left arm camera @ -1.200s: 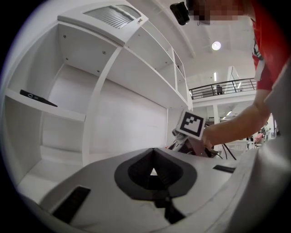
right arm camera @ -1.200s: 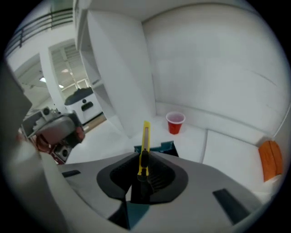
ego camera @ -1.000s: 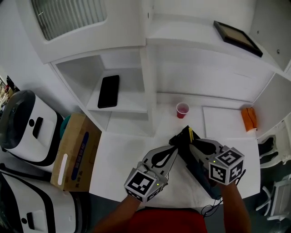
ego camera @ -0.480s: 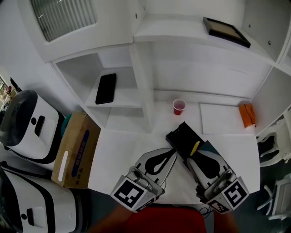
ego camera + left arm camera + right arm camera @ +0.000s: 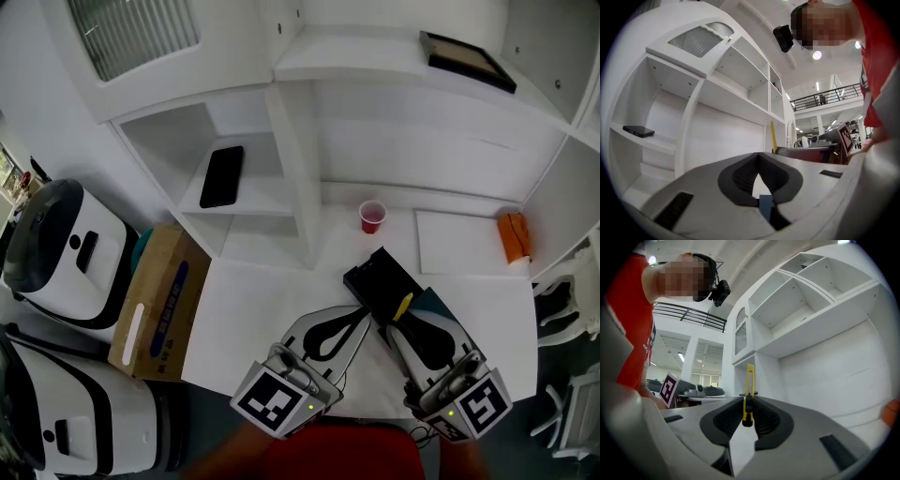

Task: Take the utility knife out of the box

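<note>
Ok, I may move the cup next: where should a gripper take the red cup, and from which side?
Probably across its sides just below the rim, coming in level from the front. The red cup stands upright, mouth up, with the white back panel close behind it and bare desk in front, so that side looks clearest.

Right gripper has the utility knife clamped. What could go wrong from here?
1. The right gripper pinches the yellow utility knife only near one end. Most of it sticks out past the pads, so it may pivot or slip.
2. The black box lies right beside the knife's free end, so a swing might knock it.
3. The shut left gripper sits close alongside and could get clipped.
</note>
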A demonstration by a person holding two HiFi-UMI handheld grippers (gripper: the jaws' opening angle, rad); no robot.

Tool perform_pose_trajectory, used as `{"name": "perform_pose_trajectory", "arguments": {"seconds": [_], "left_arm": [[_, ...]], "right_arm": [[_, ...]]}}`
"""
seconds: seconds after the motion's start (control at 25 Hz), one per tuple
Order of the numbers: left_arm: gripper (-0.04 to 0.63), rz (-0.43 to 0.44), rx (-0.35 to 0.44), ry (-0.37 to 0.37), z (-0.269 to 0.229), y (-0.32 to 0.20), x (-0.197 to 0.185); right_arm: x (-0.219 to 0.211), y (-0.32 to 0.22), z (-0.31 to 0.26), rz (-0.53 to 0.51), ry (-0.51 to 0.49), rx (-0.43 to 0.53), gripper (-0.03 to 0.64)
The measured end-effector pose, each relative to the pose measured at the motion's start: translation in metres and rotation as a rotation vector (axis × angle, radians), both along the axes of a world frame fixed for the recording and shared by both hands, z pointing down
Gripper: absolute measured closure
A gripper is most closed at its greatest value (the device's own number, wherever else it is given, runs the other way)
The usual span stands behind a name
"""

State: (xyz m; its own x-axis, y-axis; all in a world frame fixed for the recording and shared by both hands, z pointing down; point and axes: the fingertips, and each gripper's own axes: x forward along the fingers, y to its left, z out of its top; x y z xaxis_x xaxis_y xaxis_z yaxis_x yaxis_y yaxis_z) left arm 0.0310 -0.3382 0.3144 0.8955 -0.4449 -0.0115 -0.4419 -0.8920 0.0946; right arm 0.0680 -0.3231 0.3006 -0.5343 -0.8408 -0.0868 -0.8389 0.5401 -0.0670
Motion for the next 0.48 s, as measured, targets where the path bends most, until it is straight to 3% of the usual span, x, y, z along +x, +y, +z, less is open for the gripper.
{"name": "perform_pose_trajectory", "arguments": {"seconds": [0.48], "left_arm": [[0.58, -0.005, 0.007, -0.006, -0.0009, -0.0035, 0.0032]], "right_arm": [[-0.0022, -0.0019, -0.0014, -0.017, -0.015, 0.007, 0.538]]}}
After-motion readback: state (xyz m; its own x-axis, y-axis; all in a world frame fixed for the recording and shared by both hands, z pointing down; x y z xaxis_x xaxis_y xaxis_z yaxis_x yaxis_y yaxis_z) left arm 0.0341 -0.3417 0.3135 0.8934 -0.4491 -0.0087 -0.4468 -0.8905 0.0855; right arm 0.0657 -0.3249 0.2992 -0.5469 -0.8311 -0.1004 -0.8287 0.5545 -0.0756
